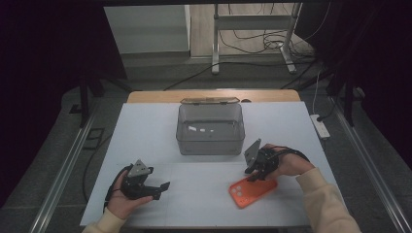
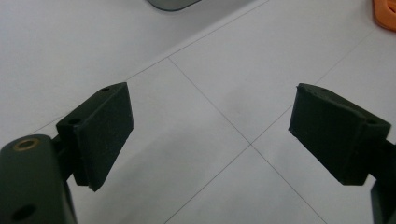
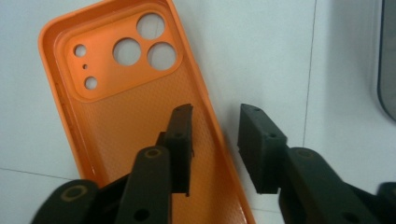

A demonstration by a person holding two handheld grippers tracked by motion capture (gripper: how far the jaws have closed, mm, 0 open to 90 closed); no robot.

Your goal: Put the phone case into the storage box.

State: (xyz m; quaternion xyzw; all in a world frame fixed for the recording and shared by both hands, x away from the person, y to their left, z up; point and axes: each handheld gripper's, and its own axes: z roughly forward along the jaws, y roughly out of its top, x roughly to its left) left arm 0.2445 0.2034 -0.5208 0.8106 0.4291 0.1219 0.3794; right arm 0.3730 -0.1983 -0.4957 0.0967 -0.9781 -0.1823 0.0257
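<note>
Nearest to us at the bottom of the high view, our 2 forearms in pale sleeves are coming in over the white table [image 1: 145, 126], and we are holding 1 gripper in each hand. Starting at the left, we are keeping the left gripper [image 1: 163, 187] low over bare tabletop; its own view is showing the left gripper [image 2: 210, 135] with both black jaws spread wide apart, released, with nothing but white surface and thin seam lines between them. Moving toward the middle, a clear lidded box [image 1: 210, 127] is sitting at the far centre of the table, well apart from both hands. Further right, we are lowering the right gripper [image 1: 253, 175] onto the orange phone case [image 1: 252, 190], which is lying flat and open side up on the table near the front edge, right of centre. Seen from the right gripper [image 3: 215, 140], the jaws are standing partly parted and straddling 1 long wall of the orange phone case [image 3: 116, 102]: 1 jaw is sitting inside the shell, the other outside over the table, not yet pinching it.
</note>
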